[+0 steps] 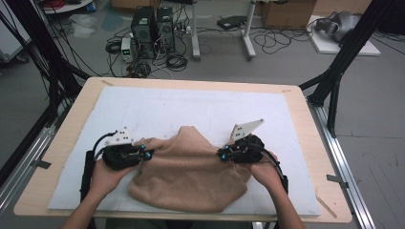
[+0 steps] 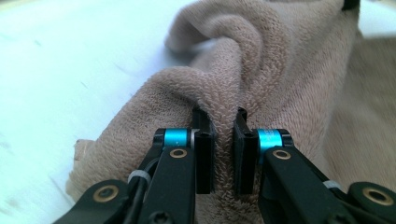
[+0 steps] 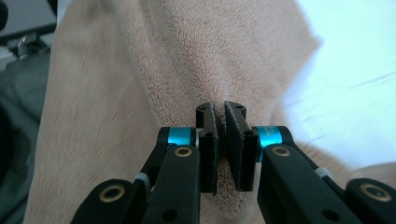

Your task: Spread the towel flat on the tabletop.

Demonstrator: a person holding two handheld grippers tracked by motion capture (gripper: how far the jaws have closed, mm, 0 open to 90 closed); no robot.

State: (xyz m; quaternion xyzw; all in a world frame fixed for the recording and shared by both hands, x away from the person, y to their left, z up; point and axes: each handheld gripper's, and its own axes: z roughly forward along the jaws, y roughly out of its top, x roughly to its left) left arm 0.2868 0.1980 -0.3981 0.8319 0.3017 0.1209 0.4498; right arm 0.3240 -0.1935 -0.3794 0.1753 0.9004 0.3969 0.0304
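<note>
one tan towel (image 1: 188, 174) on white mat (image 1: 157, 107), two grippers, left gripper (image 1: 142, 153) and right gripper (image 1: 224, 153) each pinching its edge

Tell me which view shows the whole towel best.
The high view: the tan towel lies whole on the white mat, pinched by the left gripper and right gripper. Each gripper view shows a close fold of it between black jaws.

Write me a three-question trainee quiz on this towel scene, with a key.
1. True or false: the left gripper is shut on the towel.
2. What lies under the towel? A) white mat B) metal tray C) bare floor
3. Fill in: the right gripper pinches the towel's ____ side, in the high view.

Key: 1 true. 2 A, the white mat. 3 right.
</note>
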